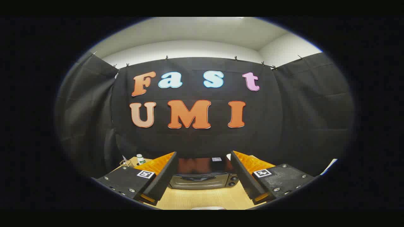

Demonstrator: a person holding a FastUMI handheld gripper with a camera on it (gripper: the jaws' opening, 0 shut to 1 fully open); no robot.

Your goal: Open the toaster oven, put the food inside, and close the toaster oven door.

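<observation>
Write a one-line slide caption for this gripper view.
Open gripper held above the wooden table, its fingers framing the closed toaster oven just beyond them.

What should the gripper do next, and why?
Probably move forward and down toward the toaster oven. Its door looks shut, it sits on the table beyond the fingers, and the gripper is open and holding nothing.
</observation>
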